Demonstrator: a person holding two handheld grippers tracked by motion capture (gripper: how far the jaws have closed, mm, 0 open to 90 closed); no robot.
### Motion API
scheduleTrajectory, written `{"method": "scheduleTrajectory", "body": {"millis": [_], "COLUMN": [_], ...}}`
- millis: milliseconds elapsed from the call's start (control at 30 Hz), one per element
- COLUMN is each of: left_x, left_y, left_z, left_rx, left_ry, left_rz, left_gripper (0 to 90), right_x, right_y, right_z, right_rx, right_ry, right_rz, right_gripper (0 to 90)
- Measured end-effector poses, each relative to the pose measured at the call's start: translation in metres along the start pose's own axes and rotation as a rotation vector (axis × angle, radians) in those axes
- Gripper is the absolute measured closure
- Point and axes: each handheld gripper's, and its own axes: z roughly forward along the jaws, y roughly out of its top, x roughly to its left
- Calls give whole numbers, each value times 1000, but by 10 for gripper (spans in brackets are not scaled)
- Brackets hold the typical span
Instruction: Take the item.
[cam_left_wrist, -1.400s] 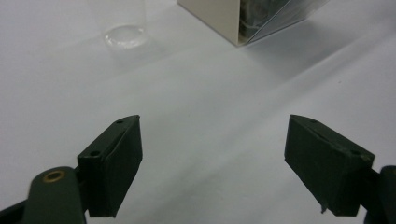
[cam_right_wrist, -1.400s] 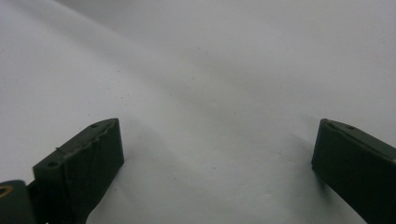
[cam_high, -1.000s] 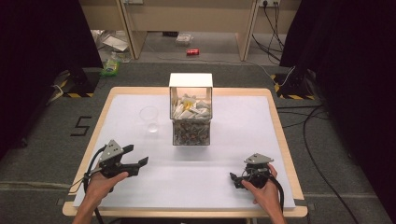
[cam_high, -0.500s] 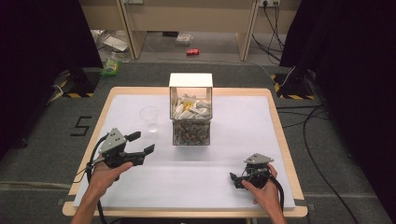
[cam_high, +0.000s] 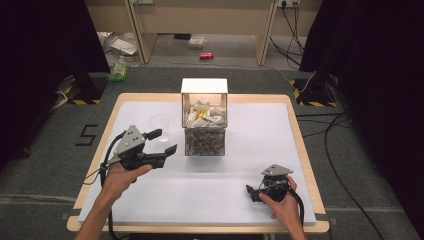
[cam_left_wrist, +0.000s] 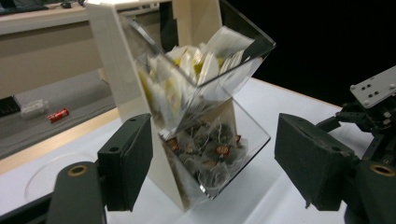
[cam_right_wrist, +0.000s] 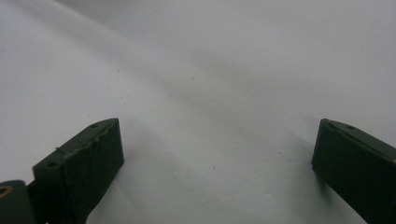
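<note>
A two-tier clear dispenser (cam_high: 204, 125) stands mid-table, with pale sachets in its upper bin and dark tea bags in its lower one. My left gripper (cam_high: 163, 141) hovers above the table just left of it and points toward it. Its jaws have just been closing a little but remain open with nothing between them. The left gripper view has the dispenser (cam_left_wrist: 201, 107) ahead, beyond the left gripper (cam_left_wrist: 212, 156). My right gripper (cam_high: 251, 192) rests low at the front right, open and pointing left. The right gripper (cam_right_wrist: 215, 154) has bare white tabletop between its jaws.
A clear plastic cup (cam_high: 160, 123) stands on the white table (cam_high: 260, 125) behind my left gripper, left of the dispenser. The table has a wooden rim. Beyond it lie grey floor, cables and a red can (cam_high: 206, 55).
My left gripper has risen off the table and moved up and right toward the dispenser. The right gripper has stayed where it was.
</note>
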Motion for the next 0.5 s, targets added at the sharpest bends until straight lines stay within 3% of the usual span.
{"method": "scheduleTrajectory", "body": {"millis": [233,500], "left_x": [-7,-9], "left_y": [20,29], "left_z": [13,26], "left_rx": [-16,-7], "left_ry": [-15,-17], "left_rz": [18,39], "left_gripper": [280,286], "right_x": [0,0], "right_y": [0,0], "right_z": [0,0], "right_rx": [0,-2], "right_ry": [0,0], "right_rz": [0,0], "right_gripper": [26,26]}}
